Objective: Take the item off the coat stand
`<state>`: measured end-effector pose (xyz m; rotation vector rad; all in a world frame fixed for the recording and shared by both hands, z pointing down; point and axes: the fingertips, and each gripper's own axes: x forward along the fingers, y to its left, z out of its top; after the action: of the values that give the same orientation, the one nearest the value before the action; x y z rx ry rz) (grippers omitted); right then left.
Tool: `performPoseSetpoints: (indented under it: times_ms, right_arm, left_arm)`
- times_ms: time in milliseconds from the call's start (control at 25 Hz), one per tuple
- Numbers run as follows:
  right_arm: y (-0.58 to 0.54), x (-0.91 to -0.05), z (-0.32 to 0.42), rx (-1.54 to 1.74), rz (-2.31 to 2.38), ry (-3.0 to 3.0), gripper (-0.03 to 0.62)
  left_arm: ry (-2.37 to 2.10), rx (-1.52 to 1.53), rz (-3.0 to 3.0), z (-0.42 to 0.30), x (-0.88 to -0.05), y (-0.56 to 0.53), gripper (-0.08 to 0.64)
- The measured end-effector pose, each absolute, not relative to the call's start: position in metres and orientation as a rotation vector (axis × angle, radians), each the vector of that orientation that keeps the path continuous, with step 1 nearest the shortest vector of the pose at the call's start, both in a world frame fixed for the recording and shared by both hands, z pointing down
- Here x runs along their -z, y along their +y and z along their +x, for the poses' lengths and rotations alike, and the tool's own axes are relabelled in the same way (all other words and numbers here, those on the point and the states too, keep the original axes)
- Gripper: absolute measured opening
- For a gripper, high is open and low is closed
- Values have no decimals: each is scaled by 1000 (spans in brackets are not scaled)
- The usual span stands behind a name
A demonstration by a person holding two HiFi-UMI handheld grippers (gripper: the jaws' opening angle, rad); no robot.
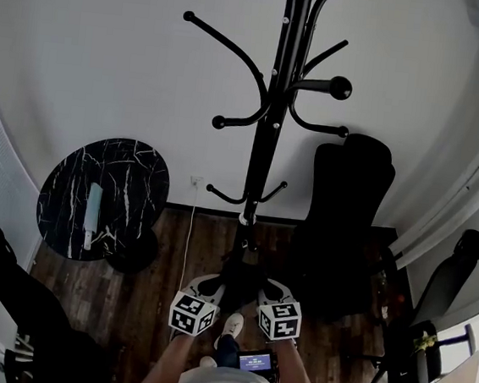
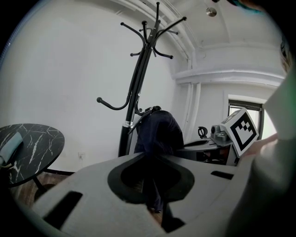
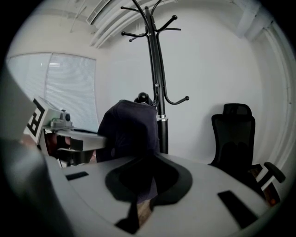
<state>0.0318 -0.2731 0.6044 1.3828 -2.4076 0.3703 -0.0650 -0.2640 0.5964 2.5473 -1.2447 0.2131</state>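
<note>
The left gripper point(image 1: 204, 289) and right gripper point(image 1: 273, 294) are each clenching their jaws on the lower folds of the dark garment point(image 2: 157, 132), which is hanging just ahead of and above them on the coat stand point(image 2: 138, 78), seemingly to lift it off evenly

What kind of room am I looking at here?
Most likely a small office or meeting room. A black coat stand stands against a plain white wall, a black high-backed office chair is beside it, and a round marble-patterned table sits on wood flooring.
</note>
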Motion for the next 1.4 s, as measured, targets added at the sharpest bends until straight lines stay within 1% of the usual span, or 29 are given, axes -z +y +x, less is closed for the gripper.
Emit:
performPoseSetpoints:
  times_ms: [800, 1400]
  right_arm:
    - [-230, -582, 35, -318, 1386, -2431, 25]
    - [-197, -555, 46, -285, 1379, -2537, 25]
  left_arm:
    - [-1264, -147, 2555, -62, -580, -224, 29]
    - [-1396, -86, 2519, -56, -559, -188, 29]
